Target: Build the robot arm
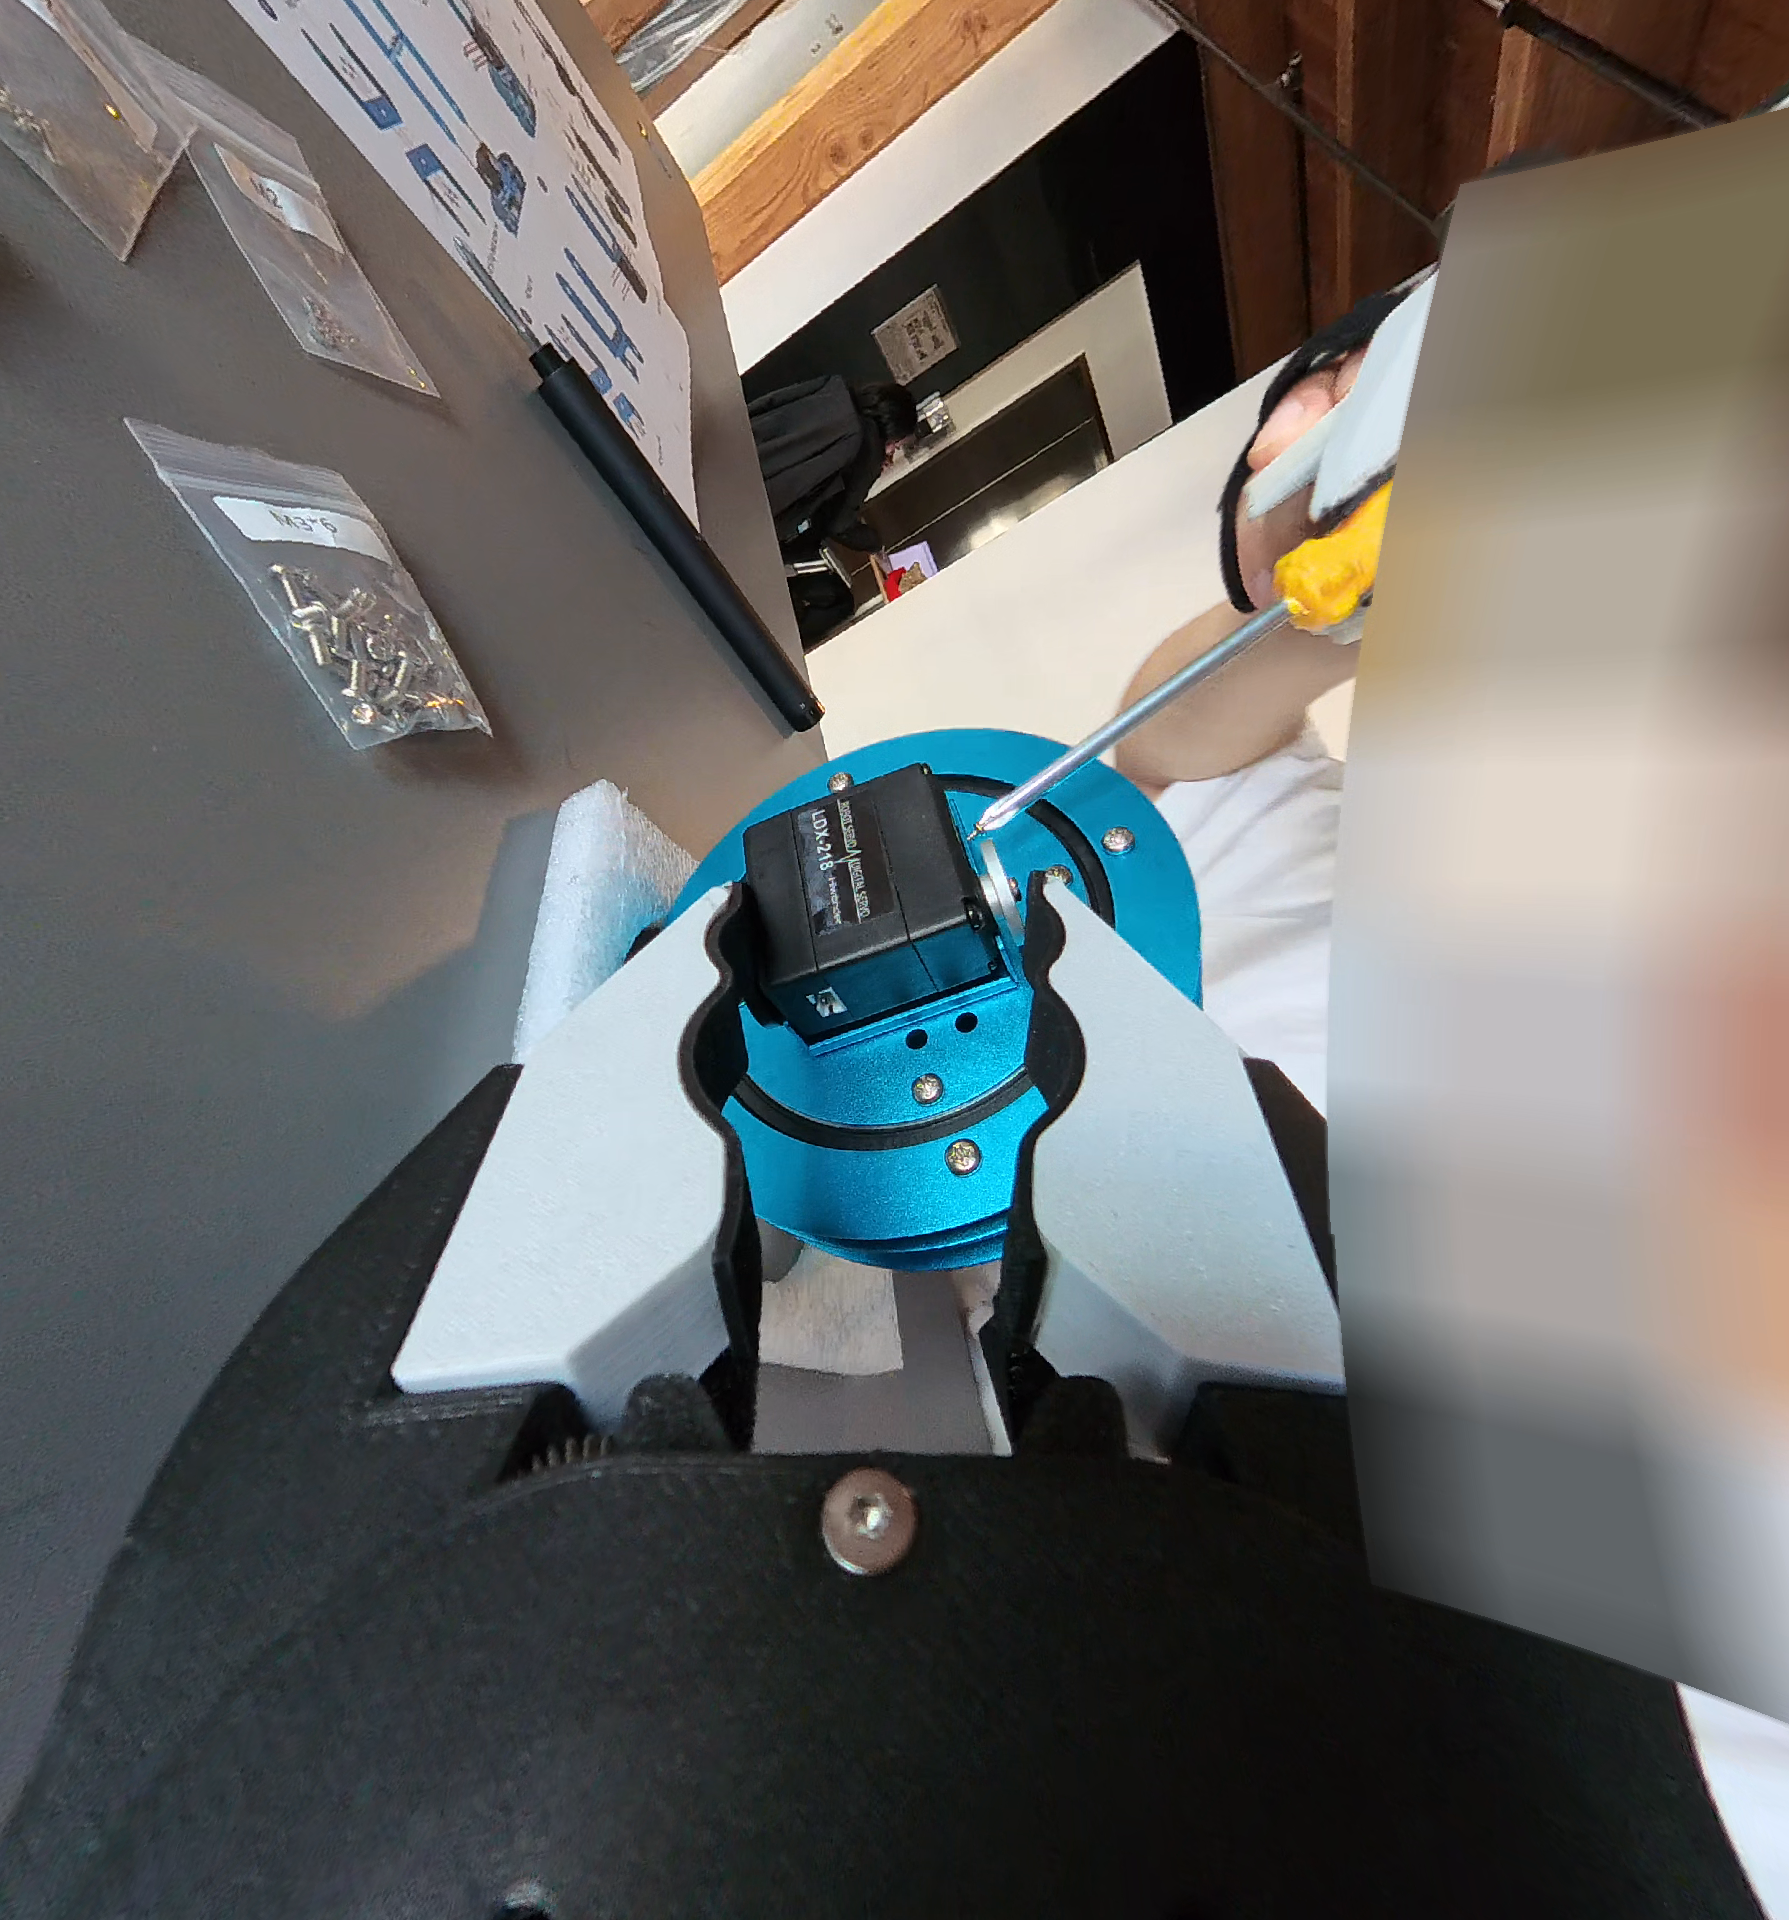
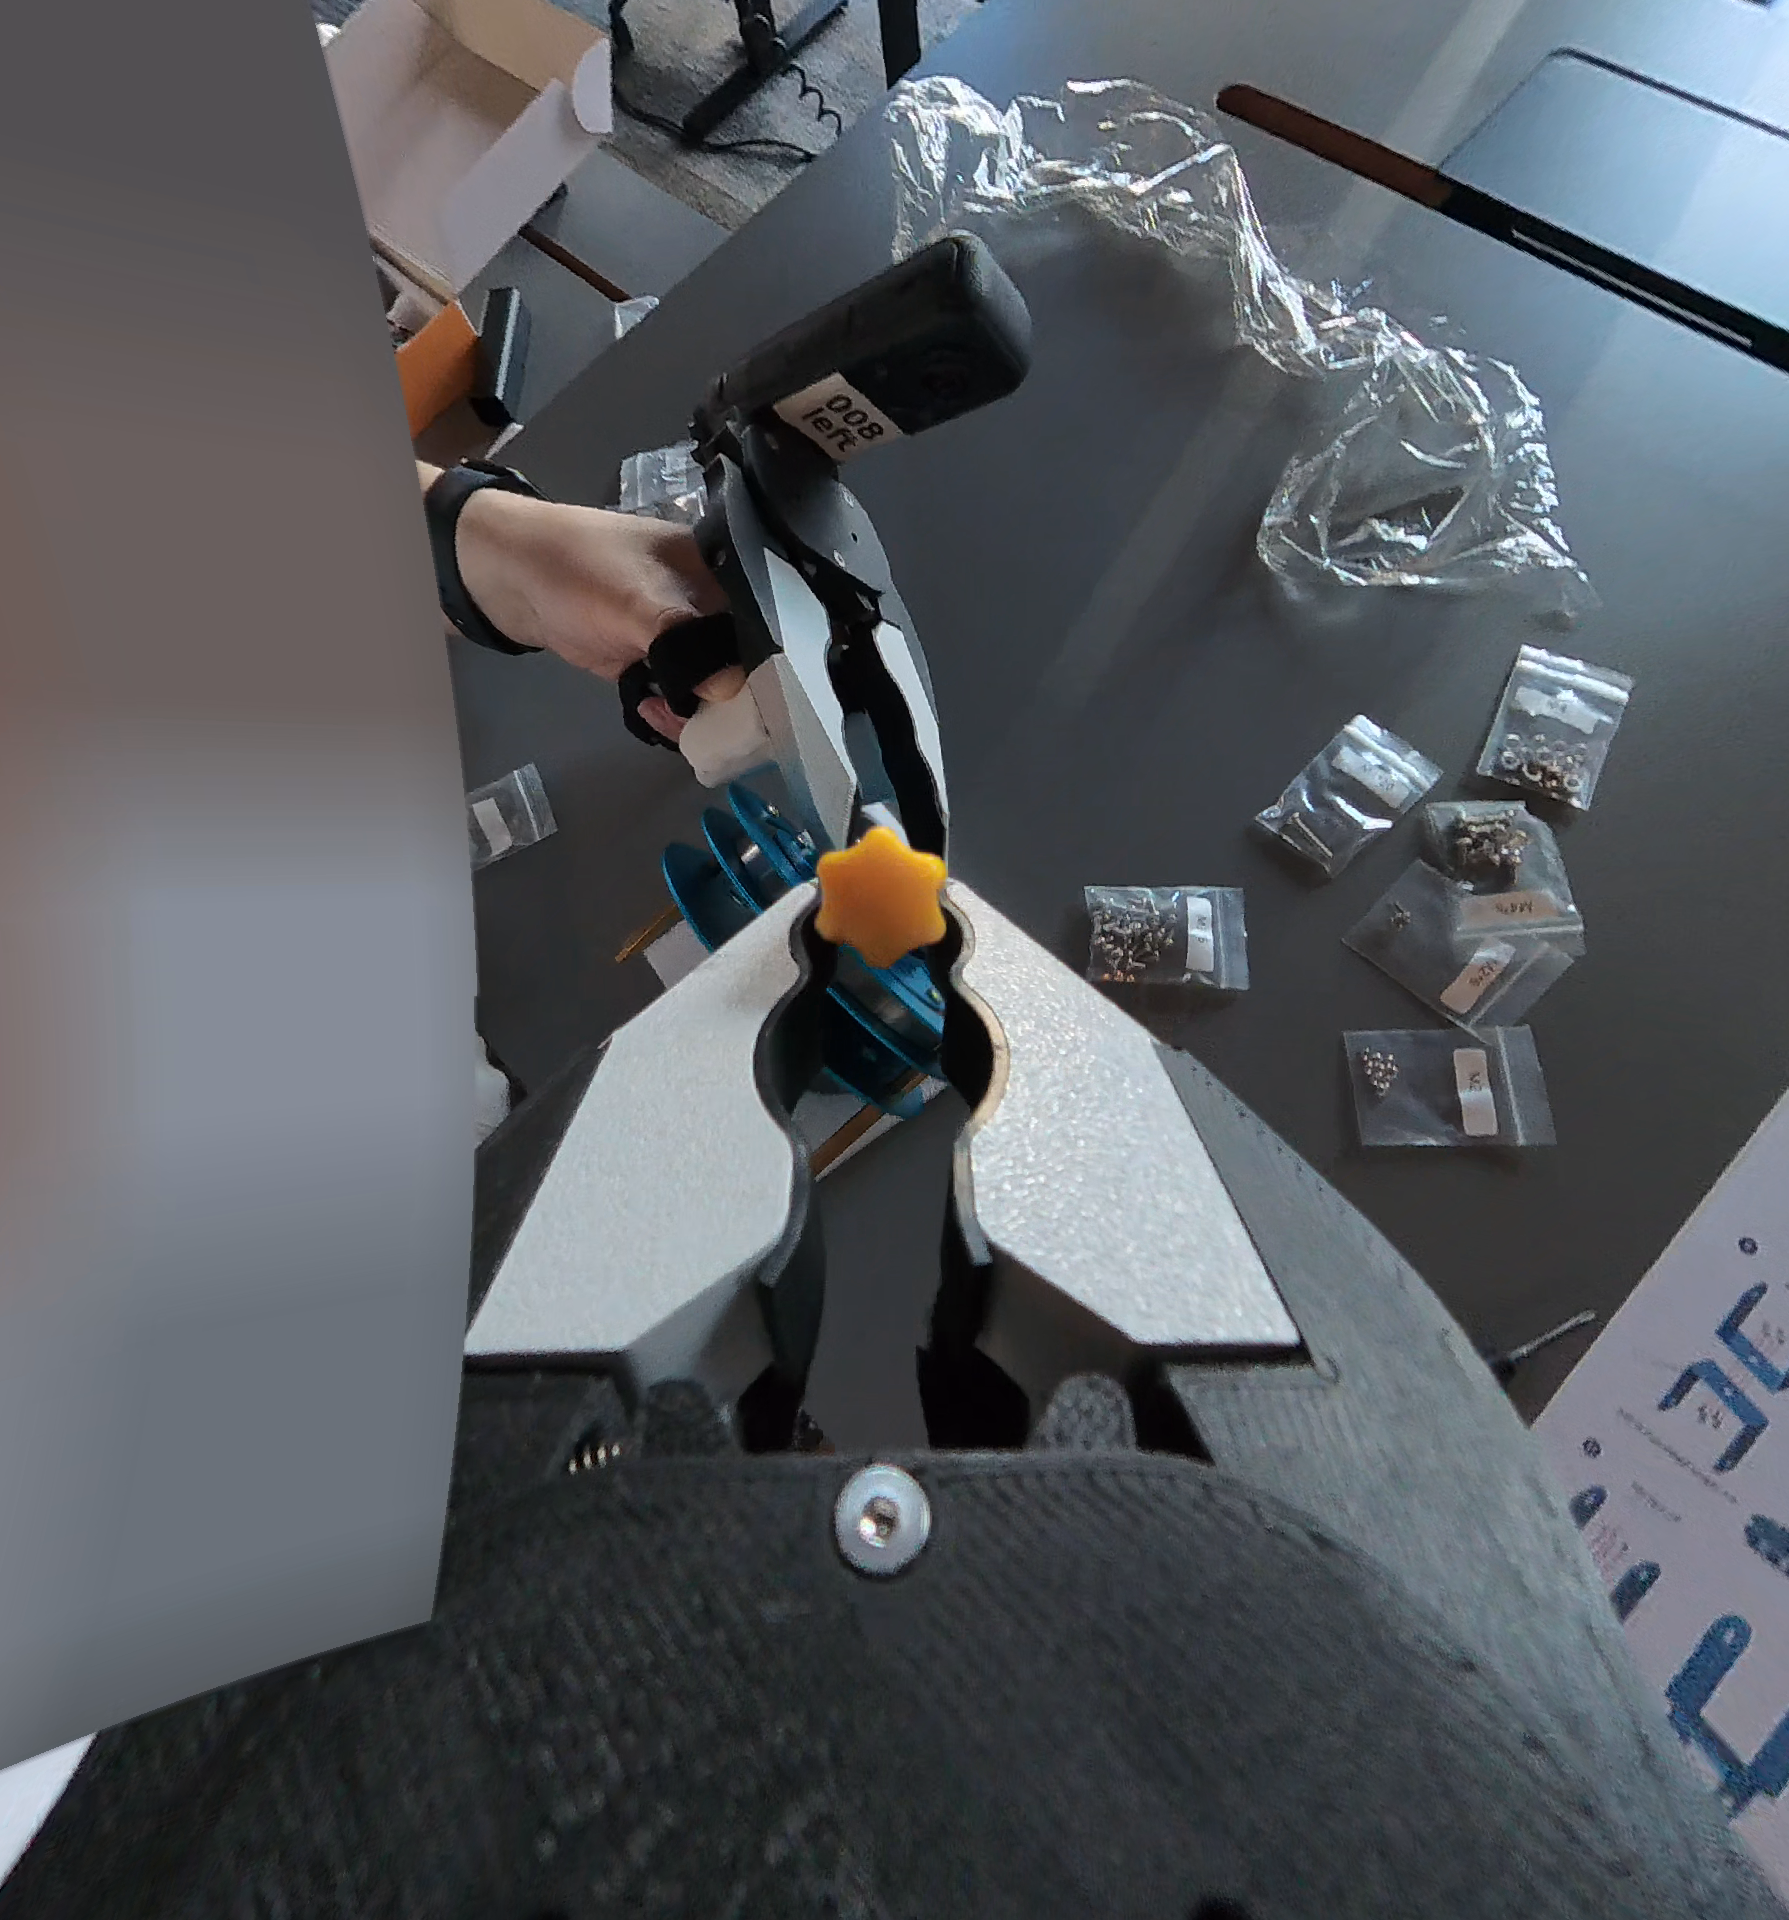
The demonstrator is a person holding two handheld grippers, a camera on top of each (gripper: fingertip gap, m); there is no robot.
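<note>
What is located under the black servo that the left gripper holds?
The black servo sits on a blue bracket fixed to a round blue base, between the left gripper fingers. What is beneath the base is covered.

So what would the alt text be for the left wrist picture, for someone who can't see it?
The left tongs are shut on a black servo block mounted on a blue round metal base, while a yellow-handled screwdriver touches its tip beside the block. Bags of screws lie on the grey table.

The right claw (image 2: 877,940) grips a yellow screwdriver handle (image 2: 877,906) above the blue metal discs (image 2: 869,1029); small screw bags (image 2: 1165,935) lie on the dark counter (image 2: 1129,675).
</note>
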